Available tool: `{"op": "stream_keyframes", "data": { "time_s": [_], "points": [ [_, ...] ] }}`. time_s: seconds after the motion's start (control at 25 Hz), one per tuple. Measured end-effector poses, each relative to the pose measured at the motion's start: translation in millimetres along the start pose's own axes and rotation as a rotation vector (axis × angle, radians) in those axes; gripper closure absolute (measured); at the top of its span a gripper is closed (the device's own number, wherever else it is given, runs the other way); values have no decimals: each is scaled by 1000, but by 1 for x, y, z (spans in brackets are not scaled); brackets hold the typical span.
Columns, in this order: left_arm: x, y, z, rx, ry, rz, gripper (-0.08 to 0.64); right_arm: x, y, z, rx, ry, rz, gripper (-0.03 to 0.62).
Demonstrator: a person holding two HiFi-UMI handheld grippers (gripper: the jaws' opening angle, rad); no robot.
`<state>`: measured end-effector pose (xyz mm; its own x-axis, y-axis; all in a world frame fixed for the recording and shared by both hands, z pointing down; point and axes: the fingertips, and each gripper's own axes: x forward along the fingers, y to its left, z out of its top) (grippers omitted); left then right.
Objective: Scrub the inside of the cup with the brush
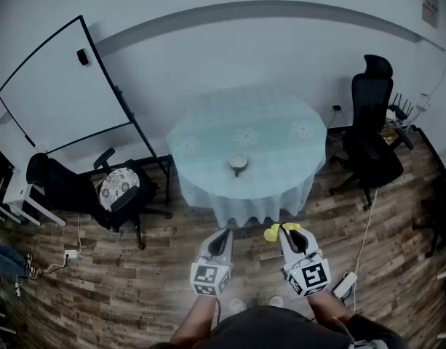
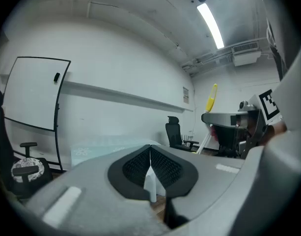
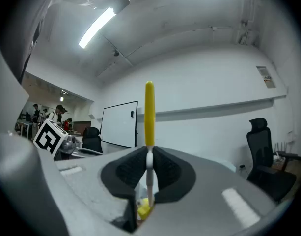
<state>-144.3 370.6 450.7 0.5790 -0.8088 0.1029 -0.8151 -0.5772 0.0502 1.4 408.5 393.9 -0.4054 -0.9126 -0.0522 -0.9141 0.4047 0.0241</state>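
Note:
A small pale cup [image 1: 239, 161] stands near the front edge of a round table [image 1: 273, 118] covered with a light blue cloth, some way ahead of both grippers. My left gripper [image 1: 224, 234] [image 2: 150, 167] is shut with nothing between its pads, held roughly level over the wooden floor. Beside it, my right gripper [image 1: 286, 230] [image 3: 149, 170] is shut on a brush [image 3: 149, 113] with a yellow handle that sticks up above the jaws. A yellow part of the brush [image 1: 272, 232] shows at the gripper's tip in the head view, and the brush [image 2: 211, 98] also appears in the left gripper view.
A black office chair [image 1: 372, 126] stands right of the table. A whiteboard [image 1: 62, 93] on a stand and a chair with a patterned cushion [image 1: 119, 187] are at the left. A white power strip [image 1: 345, 285] and cables lie on the floor by my right side.

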Motion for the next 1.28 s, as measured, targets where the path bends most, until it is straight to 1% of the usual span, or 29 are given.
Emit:
{"op": "stream_keyframes", "data": {
  "time_s": [0.36, 0.48, 0.72, 0.84, 1.08, 1.28],
  "points": [
    [-11, 22, 4, -7, -10, -13, 554, 16, 28, 2, 1, 7, 1, 557],
    [-17, 33, 4, -6, -16, -20, 554, 24, 39, 7, 0, -9, -11, 557],
    [-32, 57, 3, 7, -22, -30, 554, 31, 58, 9, 38, -40, -41, 555],
    [-36, 66, 0, 7, -24, -31, 554, 37, 63, 12, 36, -49, -47, 555],
    [-24, 76, -3, 2, -27, -25, 554, 52, 60, 13, 10, -51, -39, 555],
    [6, 87, -7, -2, -10, -11, 554, 78, 40, 7, 18, -52, -22, 555]
  ]
}}
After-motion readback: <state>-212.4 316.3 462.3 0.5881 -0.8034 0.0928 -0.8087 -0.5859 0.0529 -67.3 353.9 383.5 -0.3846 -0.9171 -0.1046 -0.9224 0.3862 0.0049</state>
